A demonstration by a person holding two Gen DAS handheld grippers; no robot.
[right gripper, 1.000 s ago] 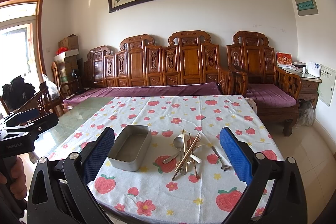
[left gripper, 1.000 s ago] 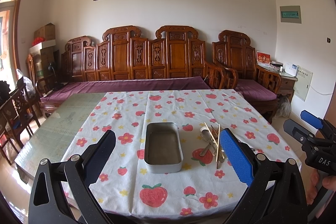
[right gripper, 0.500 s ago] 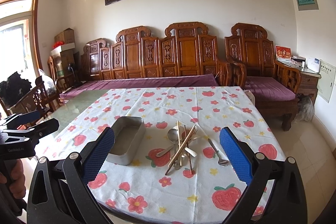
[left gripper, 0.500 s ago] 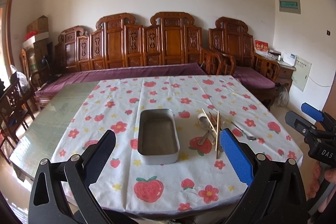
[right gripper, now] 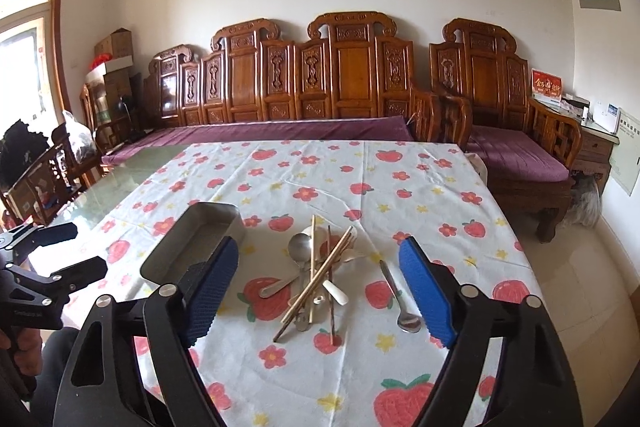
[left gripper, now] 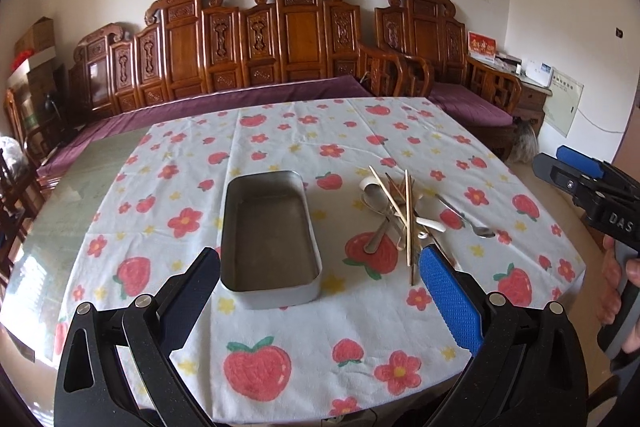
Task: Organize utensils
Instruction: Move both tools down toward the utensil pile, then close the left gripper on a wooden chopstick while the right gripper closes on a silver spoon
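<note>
Progress: we judge the task barely begun; the metal tin (left gripper: 272,239) lies empty on the bench (left gripper: 60,195), and no utensil is in it.
Left to do: we reckon every piece in the utensil pile (right gripper: 320,267) must be lifted and laid in the tin, so all the sorting lies ahead.
Where the utensils are: heaped to the right of the tin, apart from it, on the flowered cloth (left gripper: 280,131); chopsticks (right gripper: 320,279) cross over a large spoon (right gripper: 298,251) and a white spoon (right gripper: 336,293).
Stray piece: a small spoon (right gripper: 400,299) lies alone just right of the heap, bowl toward us.
Left claw: we see our left claw (left gripper: 320,287) spread wide over the near end of the tin, nothing between its pads.
Right claw: our right claw (right gripper: 320,299) is closing, framing the near ends of the heap; its pads (right gripper: 424,291) press on nothing.
Near edge: the cloth hangs over the bench's front edge just below both claws, so we have little room toward us.
Right edge: the small spoon lies near the cloth's right side; we think a careless push could send it off.
Open room: the far half of the cloth is bare, as is the glass strip on the left; we judge there is ample space to work beyond the tin and the heap.
Between tin and heap: a clear lane of cloth, enough, we think, for one claw to pass.
</note>
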